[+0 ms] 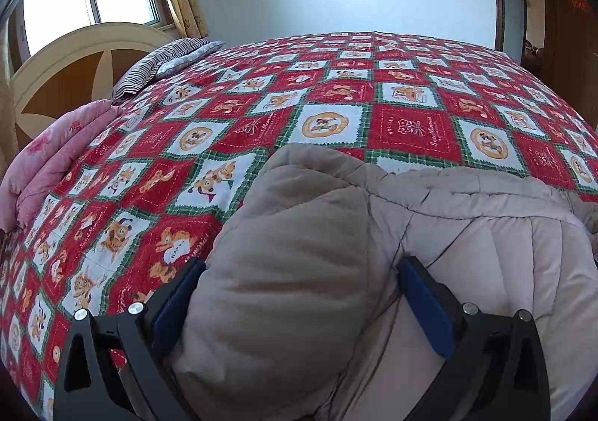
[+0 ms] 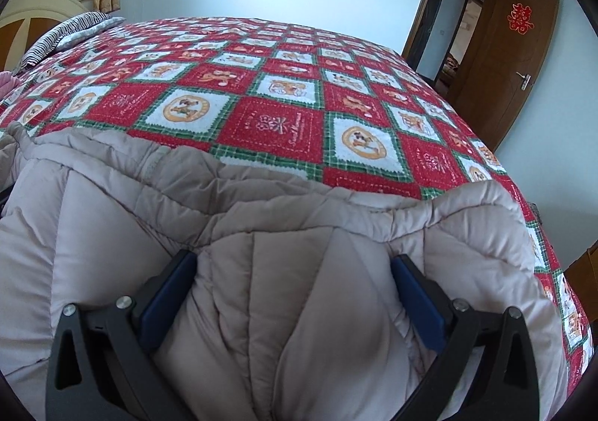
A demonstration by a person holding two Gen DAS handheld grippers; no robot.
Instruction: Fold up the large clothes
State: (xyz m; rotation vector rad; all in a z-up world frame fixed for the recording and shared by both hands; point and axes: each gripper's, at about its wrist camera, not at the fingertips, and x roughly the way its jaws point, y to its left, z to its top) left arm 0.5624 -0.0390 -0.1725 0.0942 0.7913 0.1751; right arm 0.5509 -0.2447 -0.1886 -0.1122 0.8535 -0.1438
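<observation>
Padded beige coat (image 1: pixel 467 234) on the bed (image 1: pixel 336 92) looks partly folded, bunched within both widely parted left tongs (image 1: pixel 299 294) and right tongs (image 2: pixel 293 290); squaring remains.

Beyond the padded beige coat (image 1: pixel 373 234) bunched at the near edge, your way across the bedspread (image 2: pixel 280 84) lies bare to the far edge. At the headboard edge, pillows (image 1: pixel 168 62) and a pink quilt (image 1: pixel 48 167) block you.
</observation>
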